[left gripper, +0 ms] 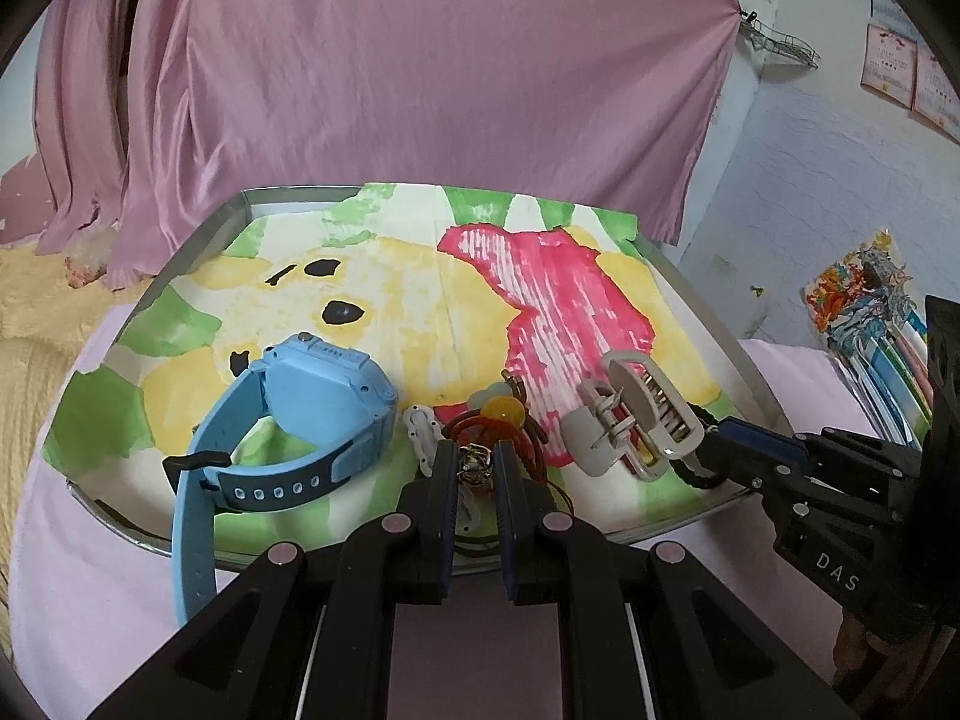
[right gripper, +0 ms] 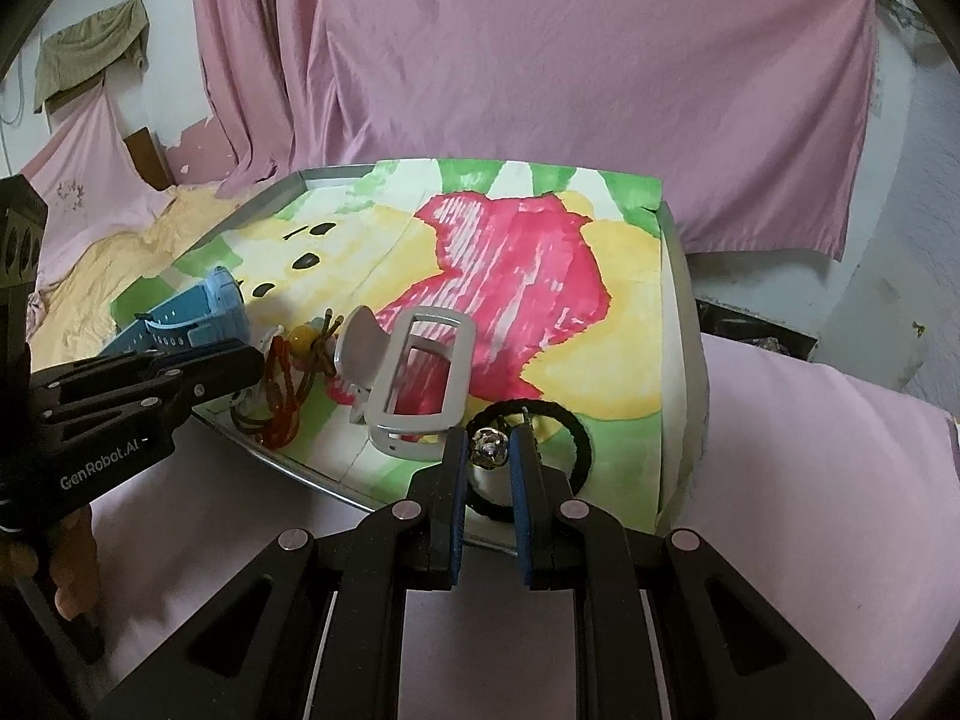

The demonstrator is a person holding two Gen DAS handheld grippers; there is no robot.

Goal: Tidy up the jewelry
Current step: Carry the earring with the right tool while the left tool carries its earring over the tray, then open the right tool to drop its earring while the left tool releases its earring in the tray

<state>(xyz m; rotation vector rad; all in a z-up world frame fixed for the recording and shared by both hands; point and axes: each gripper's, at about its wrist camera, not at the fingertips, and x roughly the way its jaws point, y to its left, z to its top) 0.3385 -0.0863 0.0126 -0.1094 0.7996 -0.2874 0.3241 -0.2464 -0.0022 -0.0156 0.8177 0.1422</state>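
A metal tray [left gripper: 192, 240] lined with a painted paper holds the jewelry. In the left wrist view my left gripper [left gripper: 474, 450] is shut on a small metal ornament [left gripper: 474, 463] at the tray's near edge, just in front of red hair ties with a yellow bead [left gripper: 505, 411]. A blue watch [left gripper: 288, 414] lies to the left and a grey claw clip [left gripper: 636, 420] to the right. In the right wrist view my right gripper [right gripper: 489, 450] is shut on a silver bead [right gripper: 489, 447] beside a black ring band [right gripper: 579, 432], close to the claw clip [right gripper: 420, 384].
The tray sits on a pink cover [right gripper: 810, 480] with pink drapes behind it. A yellow blanket [left gripper: 36, 312] lies at the left and a stack of colourful booklets [left gripper: 870, 324] at the right. A hand [right gripper: 72, 570] holds the left gripper [right gripper: 252, 360].
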